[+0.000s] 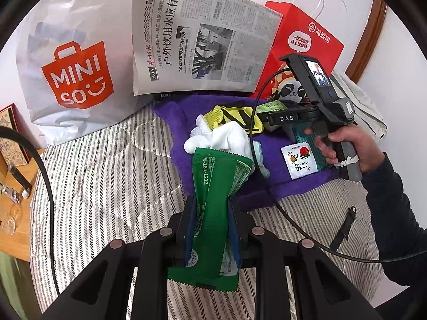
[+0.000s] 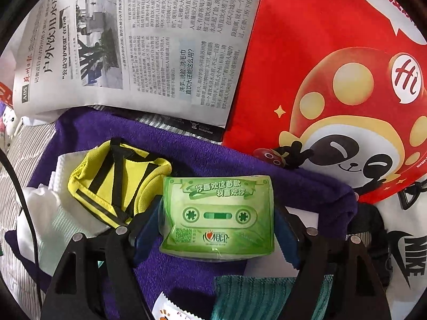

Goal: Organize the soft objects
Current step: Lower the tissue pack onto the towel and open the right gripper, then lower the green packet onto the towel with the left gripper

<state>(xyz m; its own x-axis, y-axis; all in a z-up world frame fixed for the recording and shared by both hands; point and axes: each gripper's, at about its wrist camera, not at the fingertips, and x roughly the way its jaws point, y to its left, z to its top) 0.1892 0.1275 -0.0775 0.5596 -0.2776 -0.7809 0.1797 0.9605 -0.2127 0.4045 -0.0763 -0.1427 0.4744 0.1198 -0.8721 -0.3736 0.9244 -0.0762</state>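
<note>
The left hand-held gripper (image 1: 210, 229) is clenched on a green sachet (image 1: 213, 208), lifted off the bed for sorting. The right hand-held gripper (image 2: 216, 226) straddles a tissue pack (image 2: 217, 216) on the purple towel (image 2: 186, 154) by the bed's far edge, jaws spread, seemingly not yet pressing.

Striped bed (image 1: 106, 176) w/ purple towel (image 1: 186, 112), bags on it.

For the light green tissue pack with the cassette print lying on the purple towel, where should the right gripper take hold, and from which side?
Across its two short sides, coming from above. The tissue pack lies flat, face up, on the purple towel, with both short edges free; the yellow pouch sits just beyond the left one. The right gripper already straddles it, jaws open, not yet pressing.
</note>
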